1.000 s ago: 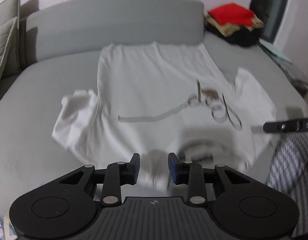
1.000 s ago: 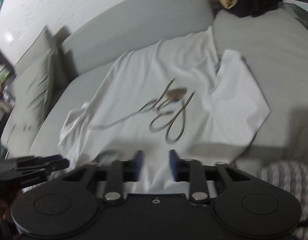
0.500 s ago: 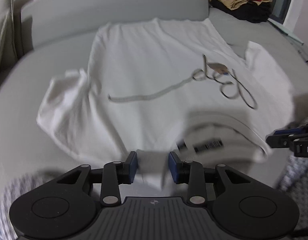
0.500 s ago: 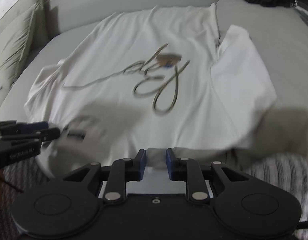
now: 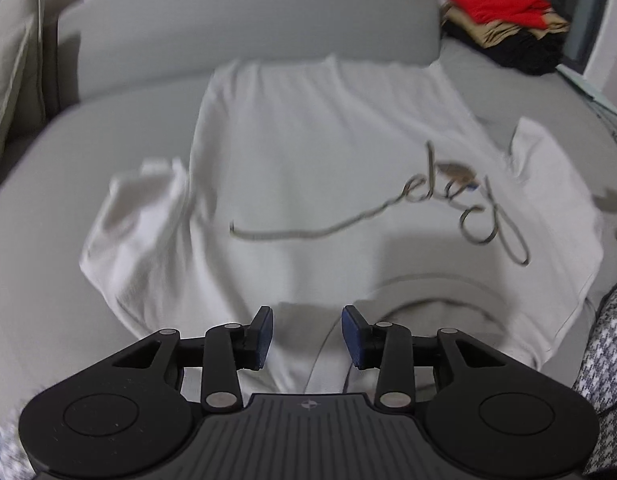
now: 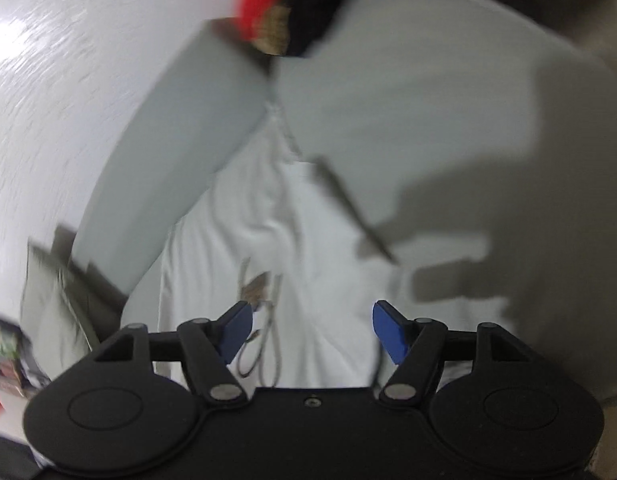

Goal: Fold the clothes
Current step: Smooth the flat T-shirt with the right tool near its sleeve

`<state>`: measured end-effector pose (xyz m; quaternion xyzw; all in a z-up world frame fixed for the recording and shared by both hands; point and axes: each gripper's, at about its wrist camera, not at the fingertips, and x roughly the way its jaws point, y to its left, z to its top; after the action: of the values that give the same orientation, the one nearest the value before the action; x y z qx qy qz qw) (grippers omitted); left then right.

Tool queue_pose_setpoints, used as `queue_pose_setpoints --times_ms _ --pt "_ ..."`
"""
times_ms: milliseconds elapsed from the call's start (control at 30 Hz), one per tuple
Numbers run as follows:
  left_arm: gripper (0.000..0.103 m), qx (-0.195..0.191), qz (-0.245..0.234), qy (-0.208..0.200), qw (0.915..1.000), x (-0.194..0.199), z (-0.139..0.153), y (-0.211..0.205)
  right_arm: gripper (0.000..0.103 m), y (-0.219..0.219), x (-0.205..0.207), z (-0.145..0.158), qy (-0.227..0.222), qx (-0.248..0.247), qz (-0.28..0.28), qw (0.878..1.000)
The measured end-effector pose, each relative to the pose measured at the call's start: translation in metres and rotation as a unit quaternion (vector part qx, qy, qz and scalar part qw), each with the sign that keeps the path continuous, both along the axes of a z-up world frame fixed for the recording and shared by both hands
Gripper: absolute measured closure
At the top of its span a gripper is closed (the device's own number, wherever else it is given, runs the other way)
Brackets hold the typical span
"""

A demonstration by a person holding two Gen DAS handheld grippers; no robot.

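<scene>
White t-shirt (image 5: 308, 184) with script print spread flat on the grey sofa (image 5: 236, 28), collar at the near edge, left gripper (image 5: 307, 334) poised over the collar with fingers apart and empty, right gripper (image 6: 312, 330) spread wide over the shirt, stacked red, tan and black clothes (image 5: 504, 24) far right

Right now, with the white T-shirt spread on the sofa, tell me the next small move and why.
Probably ease the left tongs forward and close them on the white T-shirt at its near shoulder edge. Both tongs are open and empty, the shirt lies flat, and the right tongs view is motion-blurred, so steady that hand first.
</scene>
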<state>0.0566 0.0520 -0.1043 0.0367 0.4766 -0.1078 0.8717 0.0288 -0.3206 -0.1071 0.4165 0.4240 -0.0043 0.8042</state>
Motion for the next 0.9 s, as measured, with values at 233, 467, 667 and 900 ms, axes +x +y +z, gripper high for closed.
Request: queue_pose_setpoints --times_ms 233,467,667,900 --pt "0.063 -0.003 0.002 -0.003 1.0 -0.003 -0.002 0.001 0.038 -0.008 0.022 -0.037 0.023 0.028 0.003 0.999" --pt "0.061 -0.006 0.005 -0.004 1.0 0.0 -0.003 0.002 0.037 -0.016 0.041 -0.057 0.009 0.095 -0.01 0.995" --pt "0.061 -0.007 0.003 -0.004 1.0 0.0 -0.003 0.003 0.049 -0.03 0.022 -0.067 -0.096 0.222 -0.054 0.969" --pt "0.061 -0.006 0.003 -0.003 1.0 0.0 -0.004 0.002 0.065 -0.029 0.039 -0.074 -0.108 0.219 -0.116 0.963"
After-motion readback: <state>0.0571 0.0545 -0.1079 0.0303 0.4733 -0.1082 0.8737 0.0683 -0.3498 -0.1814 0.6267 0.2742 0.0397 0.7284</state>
